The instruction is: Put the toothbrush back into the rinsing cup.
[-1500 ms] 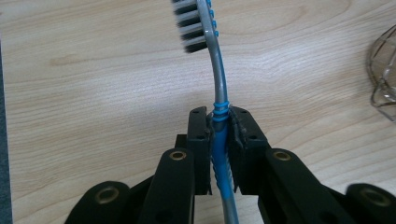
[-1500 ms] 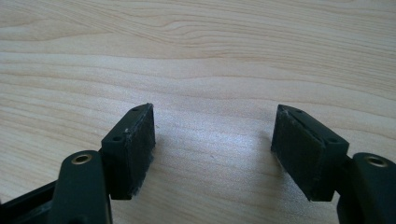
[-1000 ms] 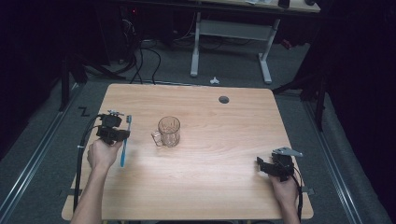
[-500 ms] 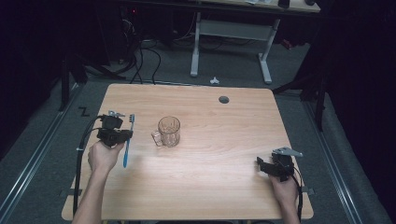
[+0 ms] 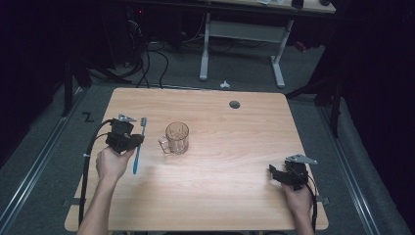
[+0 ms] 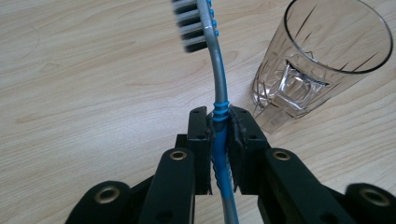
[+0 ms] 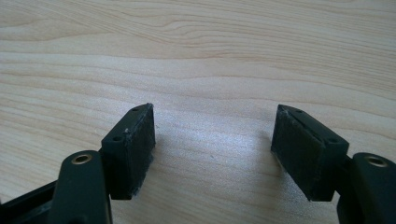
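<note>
Over the last second, the left tongs (image 5: 128, 138), clamped on a blue and silver toothbrush (image 5: 139, 145), have lifted it a little off the surface (image 5: 230, 147) and edged it to the right, toward the glass mug (image 5: 176, 138). The brush now hangs above the left side of the surface, just left of the mug and not touching it, bristle head pointing to the far side. The likely aim is to drop the brush into the mug, so the lift reads as the carrying step, with the placing not yet done. In the left gripper view the two black pads squeeze the toothbrush (image 6: 219, 135) at its ribbed blue rubber grip; the slim silver neck curves up to a head of dark and white bristles. Beside it stands the glass mug (image 6: 322, 60), clear, thick-walled, with cut facets, an open round rim and a small handle on its left side in the high view; it looks empty. The right tongs (image 5: 280, 175) have kept still near the right front corner, resting low with jaws apart and nothing between them; in the right gripper view the right tongs (image 7: 212, 140) frame bare wood. The surface is pale wood-grain laminate, smooth and matte, with a small round dark cable hole (image 5: 235, 104) at its far edge.
</note>
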Tool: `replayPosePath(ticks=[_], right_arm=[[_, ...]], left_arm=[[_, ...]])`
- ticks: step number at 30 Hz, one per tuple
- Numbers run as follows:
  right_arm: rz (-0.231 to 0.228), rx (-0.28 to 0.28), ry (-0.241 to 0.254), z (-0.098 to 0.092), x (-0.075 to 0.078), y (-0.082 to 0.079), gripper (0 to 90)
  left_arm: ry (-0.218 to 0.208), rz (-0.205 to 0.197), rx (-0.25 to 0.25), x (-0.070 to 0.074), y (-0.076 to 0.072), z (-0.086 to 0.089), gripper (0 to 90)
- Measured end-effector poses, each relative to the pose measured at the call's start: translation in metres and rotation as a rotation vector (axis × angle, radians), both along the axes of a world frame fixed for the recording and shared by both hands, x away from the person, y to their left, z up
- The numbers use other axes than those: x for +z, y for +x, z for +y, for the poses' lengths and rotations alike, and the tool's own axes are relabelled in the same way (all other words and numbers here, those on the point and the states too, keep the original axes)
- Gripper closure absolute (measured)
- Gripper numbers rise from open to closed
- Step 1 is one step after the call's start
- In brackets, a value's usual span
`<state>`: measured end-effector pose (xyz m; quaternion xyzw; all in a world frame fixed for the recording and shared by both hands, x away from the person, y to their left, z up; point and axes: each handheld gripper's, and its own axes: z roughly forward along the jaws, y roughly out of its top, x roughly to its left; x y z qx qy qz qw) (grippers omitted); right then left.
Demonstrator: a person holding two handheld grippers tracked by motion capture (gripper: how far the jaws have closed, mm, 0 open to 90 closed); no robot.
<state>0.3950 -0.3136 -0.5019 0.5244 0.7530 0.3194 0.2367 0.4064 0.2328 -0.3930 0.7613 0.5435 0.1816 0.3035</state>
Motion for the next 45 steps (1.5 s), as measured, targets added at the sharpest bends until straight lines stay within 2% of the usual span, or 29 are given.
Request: replayPosePath(ticks=[12, 19, 27, 37, 45], right_arm=[[0.0, -0.001, 0.0, 0.0, 0.0, 0.0, 30.4], [0.0, 0.0, 0.0, 0.0, 0.0, 0.0, 30.5], [0.0, 0.0, 0.0, 0.0, 0.0, 0.0, 30.5], [0.0, 0.0, 0.0, 0.0, 0.0, 0.0, 30.5], [0.0, 0.001, 0.0, 0.0, 0.0, 0.0, 30.5]], left_arm=[[-0.045, -0.032, -0.016, 0.007, -0.005, -0.003, 79.6], [-0.057, -0.055, -0.022, 0.013, -0.005, -0.007, 79.6], [-0.101, -0.085, -0.033, 0.019, -0.002, -0.013, 79.8], [-0.1, -0.095, -0.066, 0.027, 0.005, -0.024, 79.7], [-0.1, -0.093, -0.066, 0.03, 0.013, -0.026, 79.6]])
